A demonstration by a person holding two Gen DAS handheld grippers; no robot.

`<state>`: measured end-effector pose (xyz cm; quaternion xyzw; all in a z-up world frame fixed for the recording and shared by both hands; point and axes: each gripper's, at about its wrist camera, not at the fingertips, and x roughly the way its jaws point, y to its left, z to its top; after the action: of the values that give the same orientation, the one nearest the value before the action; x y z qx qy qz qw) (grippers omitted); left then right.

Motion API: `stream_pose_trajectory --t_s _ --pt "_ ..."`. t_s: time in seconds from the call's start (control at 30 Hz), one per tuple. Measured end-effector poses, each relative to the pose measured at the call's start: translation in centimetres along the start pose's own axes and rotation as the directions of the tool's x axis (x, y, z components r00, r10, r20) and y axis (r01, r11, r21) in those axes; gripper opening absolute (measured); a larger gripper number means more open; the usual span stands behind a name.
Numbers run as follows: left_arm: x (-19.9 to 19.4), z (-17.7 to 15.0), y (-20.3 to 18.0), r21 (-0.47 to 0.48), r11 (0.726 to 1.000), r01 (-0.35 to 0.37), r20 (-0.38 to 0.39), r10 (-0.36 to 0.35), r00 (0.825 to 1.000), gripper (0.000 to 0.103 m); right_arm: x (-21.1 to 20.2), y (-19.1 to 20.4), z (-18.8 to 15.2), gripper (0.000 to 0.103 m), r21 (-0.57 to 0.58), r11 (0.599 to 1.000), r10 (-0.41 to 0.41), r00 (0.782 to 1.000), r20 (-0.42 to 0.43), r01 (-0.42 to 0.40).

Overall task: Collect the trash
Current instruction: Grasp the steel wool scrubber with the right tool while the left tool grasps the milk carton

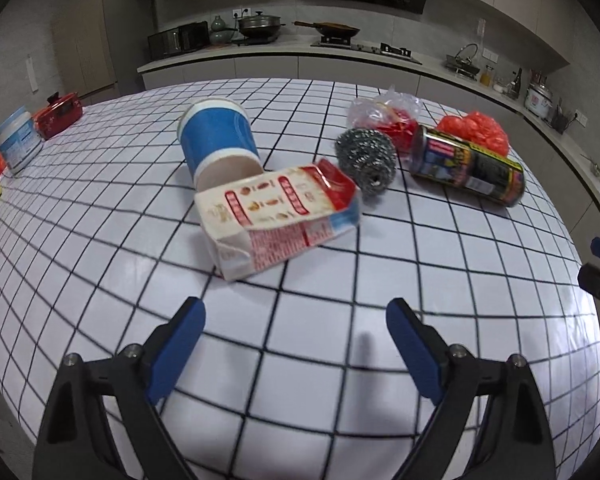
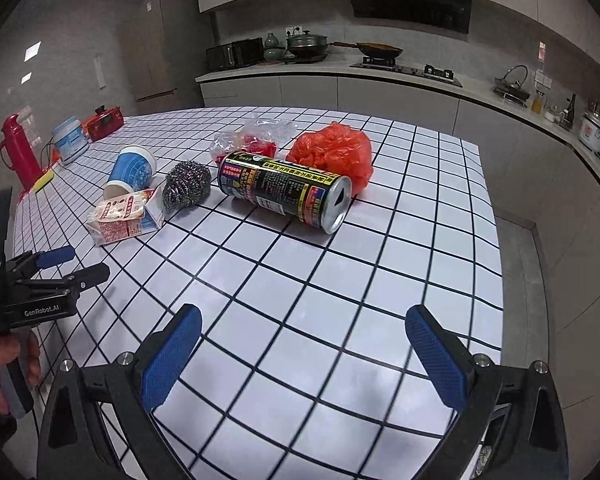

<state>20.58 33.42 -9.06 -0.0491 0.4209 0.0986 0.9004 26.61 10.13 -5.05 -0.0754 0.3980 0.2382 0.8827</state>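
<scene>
Left wrist view: left tongs point(image 1: 296, 312) spread wide, holding nothing, above the gridded tabletop point(image 1: 100, 240).
Carton: crushed milk carton point(image 1: 278, 220) lies straight ahead, just beyond the fingertips, long axis slanting left-near to right-far; the toppled blue cup point(image 1: 218, 140) touches it behind.
Right wrist view: right tongs point(image 2: 304, 320) equally wide, empty.
Can: drink can point(image 2: 286, 188) on its side ahead, open end toward the right.
Judgement: left nearer carton, right nearer can.

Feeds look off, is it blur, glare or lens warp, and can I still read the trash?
Left wrist: carton and scrubber slightly motion-smeared, grid lines bowed by fisheye. Right wrist: sharper, can label crisp, soft ceiling glare on the table.
</scene>
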Motion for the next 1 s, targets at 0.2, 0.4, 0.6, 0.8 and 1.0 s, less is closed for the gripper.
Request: stream_pose_trajectory --t_s 0.2,0.4,0.6,0.8,1.0 --pt "2.1 2.1 1.1 0.073 0.997 -0.013 -0.007 0.014 1.0 0.093 1.2 1.0 1.5 0.103 -0.001 1.0 -0.026 1.0 -0.009 0.026" --pt "3.4 3.5 1.2 0.116 0.993 0.01 -0.012 -0.009 1.0 0.093 2.1 1.3 2.4 0.103 0.006 0.999 -0.044 0.999 -0.022 0.044" --pt "4.5 4.5 0.1 0.176 0.984 0.011 -0.023 -0.007 1.0 0.093 2.2 0.5 2.1 0.103 0.017 0.998 -0.068 0.997 -0.033 0.068" --pt "3.2 3.7 -1.4 0.168 0.97 0.173 -0.05 -0.167 0.985 0.088 2.1 -0.3 1.4 0.103 0.035 0.996 -0.082 0.996 -0.043 0.083" --pt "0.3 2.8 -2.4 0.227 0.957 0.179 0.004 -0.185 0.983 0.092 2.2 -0.3 1.1 0.103 0.05 0.996 -0.068 0.997 -0.04 0.07"
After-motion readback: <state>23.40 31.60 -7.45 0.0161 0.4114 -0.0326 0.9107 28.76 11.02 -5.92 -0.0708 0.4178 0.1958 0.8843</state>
